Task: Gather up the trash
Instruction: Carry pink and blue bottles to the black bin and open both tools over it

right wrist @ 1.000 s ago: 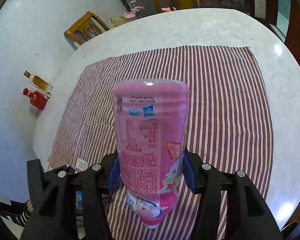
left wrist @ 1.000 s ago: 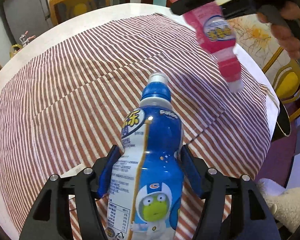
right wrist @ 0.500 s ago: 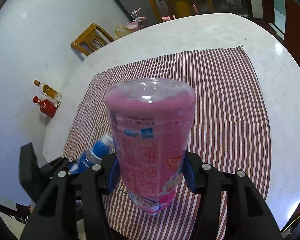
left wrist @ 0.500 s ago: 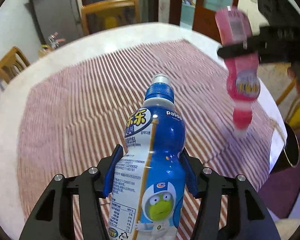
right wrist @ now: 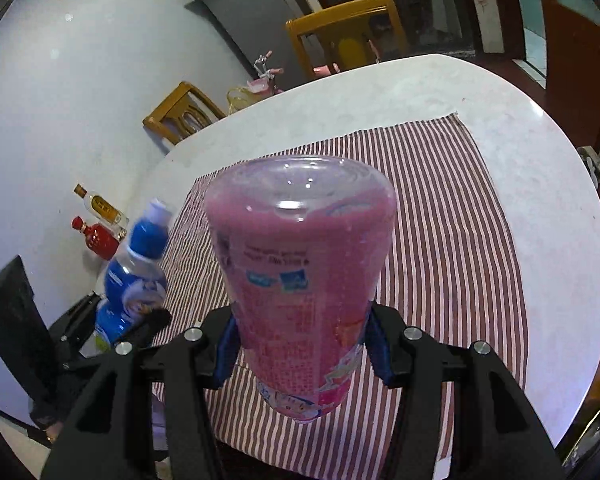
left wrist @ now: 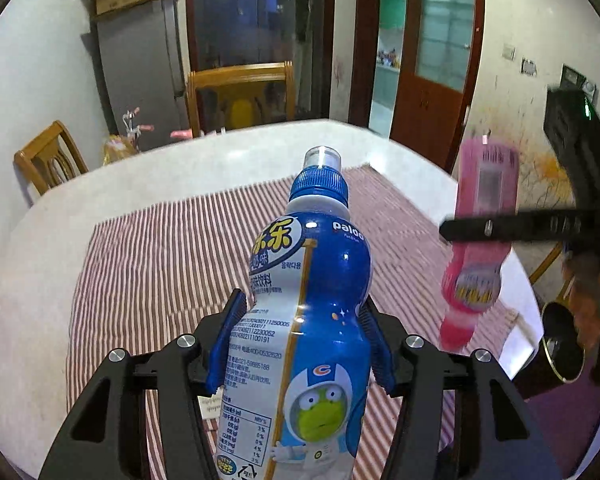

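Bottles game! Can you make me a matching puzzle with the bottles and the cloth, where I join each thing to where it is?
Things:
1. blue bottle
2. pink bottle
3. red bottle
4. striped cloth

Places:
A. spread flat on the white table
B. held cap-down in the right gripper
C. on the floor by the wall
D. held cap-up in the left gripper

Pairs: 1-D, 2-B, 3-C, 4-A
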